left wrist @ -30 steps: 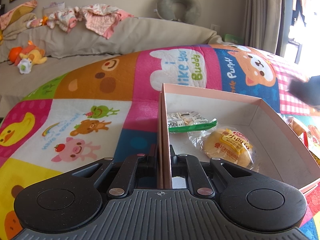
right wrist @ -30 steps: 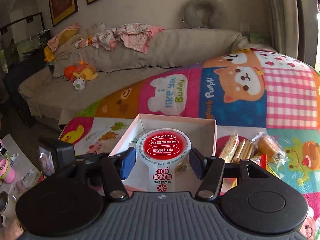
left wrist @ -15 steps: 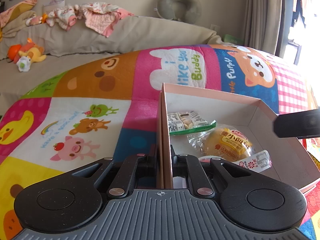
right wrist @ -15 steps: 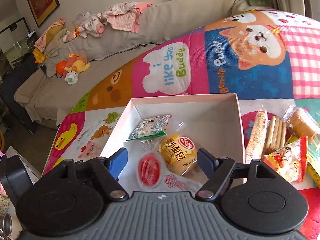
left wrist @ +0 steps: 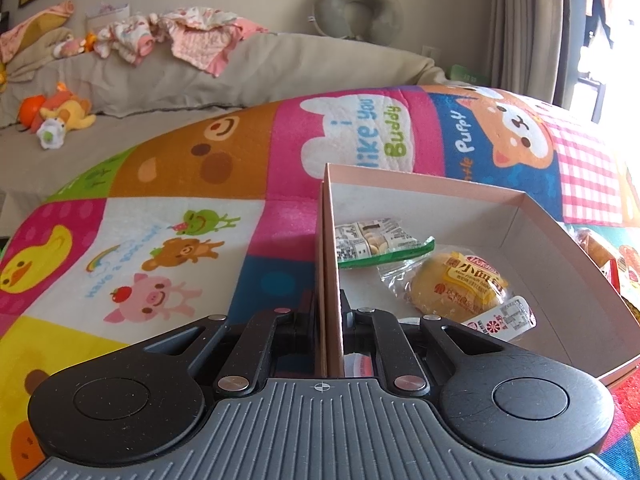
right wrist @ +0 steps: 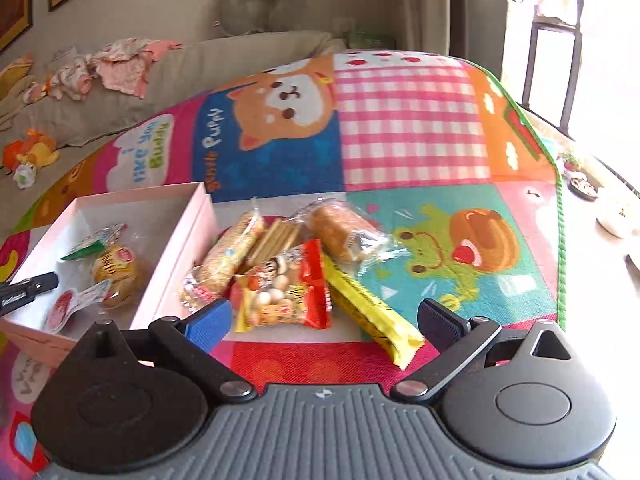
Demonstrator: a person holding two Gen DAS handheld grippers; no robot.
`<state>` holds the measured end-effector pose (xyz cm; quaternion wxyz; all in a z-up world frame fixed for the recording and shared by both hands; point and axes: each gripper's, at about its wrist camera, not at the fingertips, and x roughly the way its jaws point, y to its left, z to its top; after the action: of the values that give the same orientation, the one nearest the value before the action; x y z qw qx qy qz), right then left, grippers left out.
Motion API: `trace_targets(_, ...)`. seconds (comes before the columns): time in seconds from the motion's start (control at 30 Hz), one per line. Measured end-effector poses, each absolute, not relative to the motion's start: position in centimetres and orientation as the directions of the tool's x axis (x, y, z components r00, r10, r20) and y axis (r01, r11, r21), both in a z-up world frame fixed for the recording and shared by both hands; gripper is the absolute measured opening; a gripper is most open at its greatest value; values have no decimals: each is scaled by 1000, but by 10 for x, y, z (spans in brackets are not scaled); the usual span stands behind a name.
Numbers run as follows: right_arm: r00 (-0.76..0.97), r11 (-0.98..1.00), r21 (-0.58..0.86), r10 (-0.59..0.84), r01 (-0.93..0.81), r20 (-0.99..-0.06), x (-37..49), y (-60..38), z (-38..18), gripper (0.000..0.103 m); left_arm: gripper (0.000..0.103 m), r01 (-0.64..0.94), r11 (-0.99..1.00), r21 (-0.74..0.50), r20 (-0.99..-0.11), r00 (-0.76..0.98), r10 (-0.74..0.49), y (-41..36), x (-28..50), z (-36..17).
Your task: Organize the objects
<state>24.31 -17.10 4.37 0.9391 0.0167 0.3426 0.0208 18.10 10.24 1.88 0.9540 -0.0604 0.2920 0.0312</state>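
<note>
Now that the red-lidded cup (right wrist: 74, 303) lies on its side in the box (right wrist: 176, 248), no longer between my right fingers as a second ago, my right gripper (right wrist: 324, 320) has swung away from over the box, its jaws just opened wide with nothing between them. Nearest those fingers, at about twelve o'clock, sits the red snack bag (right wrist: 286, 292), and just right of it the yellow bar (right wrist: 370, 308), its long axis running from five o'clock near me up to eleven o'clock. Beyond them lie the wrapped cake (right wrist: 344, 232) and biscuit packs (right wrist: 240, 248) on the play mat (right wrist: 416, 136). My left gripper (left wrist: 330, 316) has not shifted, pinched shut on the box's near wall. Inside, the cup's tab (left wrist: 506, 316) points toward two o'clock, beside the bun (left wrist: 456, 284); the green packet (left wrist: 376, 242) lies farther in.
</note>
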Motion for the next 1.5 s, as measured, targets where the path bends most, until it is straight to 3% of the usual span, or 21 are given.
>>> trace_targets(0.27,731,990,116,21,79,-682,349,-190,31,101,11,-92,992,-90,-562,827,26,100,181,18)
trace_targets(0.53,619,959,202,37,198,-784,441,-188,3,103,11,-90,992,-92,-564,825,22,100,181,18)
trace_targets(0.63,612,972,156,17,175,-791,440,-180,-2,94,11,-89,992,-94,-565,825,20,100,181,17)
trace_targets(0.7,615,989,105,20,103,-788,429,-173,0,82,11,-89,992,-94,-565,825,20,100,182,17)
trace_targets(0.8,588,995,99,65,25,-806,406,-178,6,77,11,-89,992,-93,-565,825,20,100,182,17)
trace_targets(1.1,471,975,119,194,-185,-861,289,-185,17,79,11,-89,992,-92,-566,824,22,100,182,17)
trace_targets(1.2,544,975,122,205,-184,-814,280,-179,38,79,11,-89,992,-93,-566,824,21,100,182,17)
trace_targets(1.3,586,963,218,271,-161,-763,301,-170,50,77,11,-89,992,-93,-566,824,21,100,182,17)
trace_targets(1.33,590,959,240,283,-153,-756,311,-165,50,74,11,-89,992,-93,-566,824,21,100,182,17)
trace_targets(1.4,588,951,280,302,-132,-751,335,-150,45,54,11,-89,992,-93,-566,824,21,100,182,17)
trace_targets(1.5,586,949,304,297,-89,-754,365,-129,31,52,11,-88,991,-97,-566,824,18,100,182,17)
